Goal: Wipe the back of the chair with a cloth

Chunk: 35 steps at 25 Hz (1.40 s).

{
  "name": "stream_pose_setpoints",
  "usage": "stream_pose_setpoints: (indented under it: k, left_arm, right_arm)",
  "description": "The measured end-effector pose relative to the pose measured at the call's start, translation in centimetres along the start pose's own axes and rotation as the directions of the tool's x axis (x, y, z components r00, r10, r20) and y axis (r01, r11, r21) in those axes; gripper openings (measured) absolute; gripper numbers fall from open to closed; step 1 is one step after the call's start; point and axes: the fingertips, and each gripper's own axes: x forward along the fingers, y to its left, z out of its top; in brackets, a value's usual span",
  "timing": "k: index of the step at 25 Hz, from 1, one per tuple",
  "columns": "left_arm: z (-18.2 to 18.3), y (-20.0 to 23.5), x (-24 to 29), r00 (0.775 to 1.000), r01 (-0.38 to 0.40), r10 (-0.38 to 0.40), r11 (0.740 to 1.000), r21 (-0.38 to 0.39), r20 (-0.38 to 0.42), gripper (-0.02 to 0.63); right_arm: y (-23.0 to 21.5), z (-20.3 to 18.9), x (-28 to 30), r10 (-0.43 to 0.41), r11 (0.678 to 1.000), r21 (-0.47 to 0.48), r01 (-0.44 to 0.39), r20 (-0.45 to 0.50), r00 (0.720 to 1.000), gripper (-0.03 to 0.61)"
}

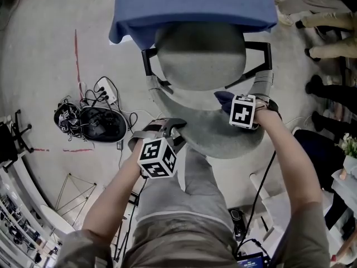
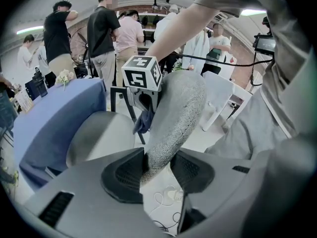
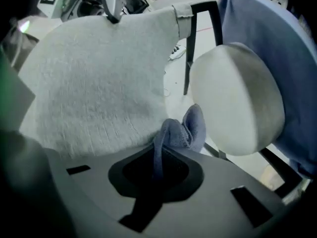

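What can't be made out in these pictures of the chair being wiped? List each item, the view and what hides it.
- Head view: most of the cloth, behind the marker cube of the right claw.
- Head view: the chair's feet, under the seat and chair back.
- Right gripper view: whether the cloth touches the chair back; its folds cover that spot.

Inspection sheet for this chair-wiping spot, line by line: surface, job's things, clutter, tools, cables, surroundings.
Surface: pale floor with red tape marks.
Job's things: grey chair back; blue cloth, bunched, close to the chair back.
Clutter: dark pile of gear on the floor, left of the chair.
Tools: left tool shut on the chair back's edge; right tool shut on the cloth.
Cables: power strip with plugs and loose leads; black cable beside the right forearm.
Surroundings: blue-covered table beyond the chair seat; people standing nearby.
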Motion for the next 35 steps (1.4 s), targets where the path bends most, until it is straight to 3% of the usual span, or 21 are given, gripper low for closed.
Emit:
stream_pose_setpoints:
  k: [5,10,15,18,22,28,31,35]
  left_arm:
    - [-0.1,0.0,0.0,1.000,-0.004,0.004,1.000,-0.006,0.005,0.178]
    - [-0.2,0.1,0.1,1.000,-0.012,0.012,1.000,-0.012,0.003,0.178]
    - [-0.3,0.1,0.2,1.000,-0.014,0.014,1.000,-0.016,-0.002,0.178]
    - [-0.3,0.2,0.2,1.000,-0.013,0.013,1.000,-0.018,-0.005,0.178]
    - [-0.3,0.4,0.1,1.000,-0.012,0.012,1.000,-0.018,-0.009,0.178]
    - [-0.6,0.2,0.0,1.000,-0.011,0.010,1.000,-0.026,-0.025,0.178]
    - [-0.5,0.3,0.0,0.999,-0.016,0.015,0.999,-0.033,-0.035,0.178]
    - [-0.5,0.4,-0.2,0.999,-0.034,0.032,0.999,-0.040,-0.042,0.178]
  right_arm:
    - [3.6,7.1,-1.2,0.110,0.994,-0.007,-0.111,0.142,0.984,0.052]
    - [6.0,11.9,-4.2,0.121,0.993,-0.045,-0.113,0.254,0.960,0.052]
    - [8.6,14.8,-8.4,0.155,0.987,-0.020,-0.162,0.423,0.893,0.052]
    - [9.9,14.6,-10.5,0.155,0.984,0.001,-0.177,0.485,0.861,0.052]
    - [11.2,11.1,-11.6,0.122,0.987,0.039,-0.157,0.459,0.880,0.052]
    - [11.6,3.8,-11.8,0.045,0.990,0.113,-0.088,0.338,0.940,0.052]
    - [10.5,0.4,-11.9,-0.034,0.988,0.155,-0.005,0.244,0.969,0.052]
    - [7.3,-3.1,-11.0,-0.180,0.966,0.207,0.155,0.108,0.978,0.052]
